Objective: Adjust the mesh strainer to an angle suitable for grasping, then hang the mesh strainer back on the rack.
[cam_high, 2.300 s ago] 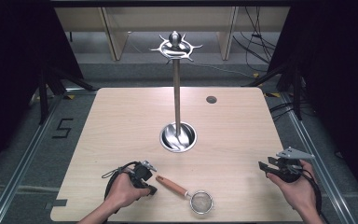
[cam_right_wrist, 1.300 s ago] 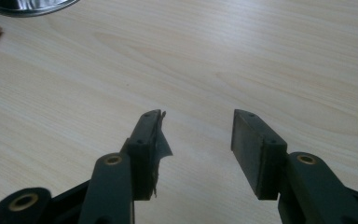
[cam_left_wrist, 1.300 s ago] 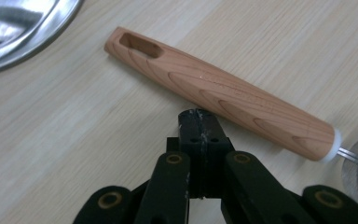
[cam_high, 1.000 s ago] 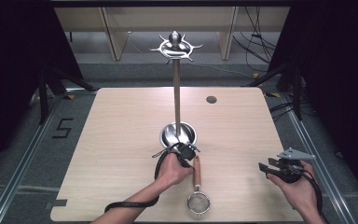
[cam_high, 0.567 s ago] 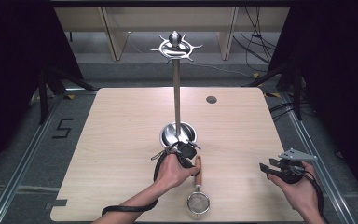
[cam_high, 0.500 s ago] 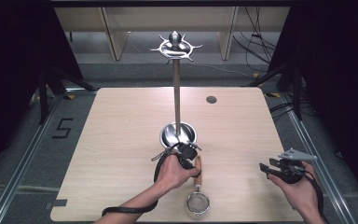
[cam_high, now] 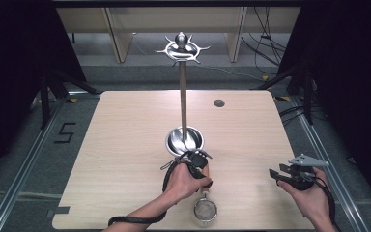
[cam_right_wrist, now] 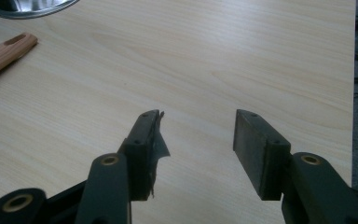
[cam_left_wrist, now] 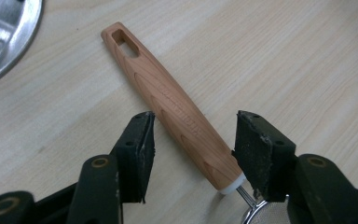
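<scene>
Strainer [cam_high: 206,210] lies flat on the bench [cam_high: 125,145], mesh end toward us, wooden handle [cam_left_wrist: 172,105] pointing at the stand's steel base dish [cam_high: 184,140], slotted tip just short of the rim. Left gripper [cam_left_wrist: 191,144] is low over the handle; its jaws have just been opening and now stand wide, straddling the handle near the ferrule, pads clear of the wood. So nothing is held.

We read this as a release just done, strainer parked in front of the stand. Next move likely calls for lifting the left gripper straight up without nudging the handle.

Right gripper [cam_high: 290,175] is well right of the stand, jaws parted, empty, over bare bench.

Beyond: the pole [cam_high: 183,96] rises from the dish to a hook crown [cam_high: 182,47]. Light wood top, small dark disc [cam_high: 219,103] behind the stand, grey floor, dark curtains, cables.
</scene>
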Tool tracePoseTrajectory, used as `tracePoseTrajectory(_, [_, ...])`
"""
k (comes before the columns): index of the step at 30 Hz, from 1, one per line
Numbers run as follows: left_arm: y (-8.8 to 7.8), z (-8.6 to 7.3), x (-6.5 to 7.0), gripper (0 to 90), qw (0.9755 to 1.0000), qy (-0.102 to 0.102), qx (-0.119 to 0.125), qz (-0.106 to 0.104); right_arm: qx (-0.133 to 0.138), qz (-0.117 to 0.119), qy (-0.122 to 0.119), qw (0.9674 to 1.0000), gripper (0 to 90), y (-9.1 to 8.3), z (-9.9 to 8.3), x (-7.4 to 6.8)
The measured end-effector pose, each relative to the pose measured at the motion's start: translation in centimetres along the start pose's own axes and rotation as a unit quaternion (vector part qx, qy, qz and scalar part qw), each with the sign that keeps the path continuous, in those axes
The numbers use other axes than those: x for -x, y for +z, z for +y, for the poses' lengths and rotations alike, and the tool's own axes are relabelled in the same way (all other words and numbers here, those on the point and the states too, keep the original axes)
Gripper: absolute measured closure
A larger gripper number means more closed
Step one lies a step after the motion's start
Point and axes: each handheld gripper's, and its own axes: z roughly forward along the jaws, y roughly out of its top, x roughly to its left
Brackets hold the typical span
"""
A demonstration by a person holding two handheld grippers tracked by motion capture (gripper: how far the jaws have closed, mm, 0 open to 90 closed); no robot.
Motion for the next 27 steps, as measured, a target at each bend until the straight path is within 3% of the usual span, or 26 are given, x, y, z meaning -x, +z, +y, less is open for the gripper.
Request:
tracePoseTrajectory(3, [0.0, 0.0, 0.2, 42.4, 1.0000, 0.000, -0.001, 0.003, 0.007, -0.003, -0.029, 0.9995, 51.7, 0.1, -0.1, 0.4])
tracePoseTrajectory(6, [0.3, 0.0, 0.6, 40.6, 1.0000, 0.001, -0.007, 0.001, 0.003, -0.001, -0.017, 0.9998, 51.6, -0.1, 0.1, 0.3])
tracePoseTrajectory(7, [0.4, 0.0, 0.8, 39.0, 0.9999, -0.010, -0.014, 0.001, 0.001, 0.001, -0.017, 0.9999, 51.5, 0.0, 0.1, 0.3])
tracePoseTrajectory(10, [0.8, 0.1, 1.1, 38.8, 0.9996, -0.015, -0.021, 0.007, 0.008, 0.000, -0.010, 0.9999, 51.4, 0.2, -0.1, 0.1])
tracePoseTrajectory(11, [1.1, 0.1, 1.3, 38.6, 0.9992, -0.025, -0.029, 0.007, 0.019, 0.004, -0.030, 0.9993, 51.4, 0.4, -0.2, 0.4])
tracePoseTrajectory(12, [1.2, 0.1, 1.4, 38.6, 0.9990, -0.023, -0.037, 0.009, 0.015, -0.001, -0.039, 0.9991, 51.4, 0.3, -0.2, 0.6])
tracePoseTrajectory(13, [1.2, 0.1, 1.3, 37.6, 0.9984, -0.007, -0.054, 0.014, 0.020, 0.002, -0.030, 0.9993, 51.4, 0.4, -0.2, 0.4])
tracePoseTrajectory(14, [1.3, 0.1, 1.4, 37.5, 0.9982, -0.006, -0.056, 0.018, 0.018, 0.002, -0.031, 0.9993, 51.2, 0.4, -0.2, 0.4])
tracePoseTrajectory(15, [1.4, 0.2, 1.5, 37.6, 0.9980, -0.008, -0.059, 0.021, 0.010, -0.004, -0.017, 0.9998, 51.1, 0.3, -0.1, 0.2])
tracePoseTrajectory(17, [1.5, 0.2, 1.7, 37.9, 0.9976, -0.006, -0.062, 0.030, 0.012, -0.005, -0.022, 0.9997, 50.9, 0.4, -0.2, 0.2])
tracePoseTrajectory(18, [1.6, 0.2, 1.7, 38.5, 0.9974, -0.004, -0.064, 0.034, -0.009, 0.003, -0.001, 0.9999, 50.9, 0.0, 0.0, -0.2])
tracePoseTrajectory(19, [1.7, 0.1, 1.7, 39.0, 0.9964, 0.003, -0.073, 0.042, -0.001, 0.002, -0.030, 0.9995, 50.8, 0.2, -0.1, 0.2])
tracePoseTrajectory(20, [1.8, 0.1, 1.5, 39.5, 0.9957, 0.010, -0.080, 0.045, -0.004, 0.002, -0.025, 0.9997, 50.8, 0.0, 0.0, 0.0])
tracePoseTrajectory(21, [1.8, 0.0, 1.5, 39.8, 0.9953, 0.010, -0.085, 0.045, 0.004, -0.006, -0.040, 0.9992, 50.8, 0.1, 0.0, 0.2])
tracePoseTrajectory(22, [1.9, 0.0, 1.3, 41.5, 0.9950, 0.024, -0.085, 0.047, 0.002, -0.006, -0.032, 0.9995, 50.8, 0.1, 0.0, 0.0])
tracePoseTrajectory(23, [2.0, -0.2, 1.5, 43.3, 0.9956, 0.010, -0.082, 0.046, -0.001, -0.008, -0.022, 0.9997, 50.8, 0.0, 0.0, -0.2])
tracePoseTrajectory(24, [2.0, -0.2, 1.5, 45.3, 0.9951, 0.014, -0.087, 0.045, 0.002, -0.008, -0.017, 0.9998, 50.8, 0.1, -0.1, -0.3])
tracePoseTrajectory(25, [1.9, -0.2, 1.5, 46.7, 0.9950, 0.023, -0.086, 0.044, -0.002, -0.003, -0.030, 0.9995, 50.8, 0.1, 0.0, 0.0])
tracePoseTrajectory(26, [1.9, -0.2, 1.4, 48.8, 0.9949, 0.025, -0.087, 0.043, 0.012, -0.005, -0.025, 0.9996, 50.8, 0.4, -0.1, -0.1])
tracePoseTrajectory(27, [1.9, -0.2, 1.3, 49.3, 0.9950, 0.027, -0.086, 0.043, -0.006, -0.002, -0.015, 0.9999, 50.8, 0.2, -0.1, -0.2])
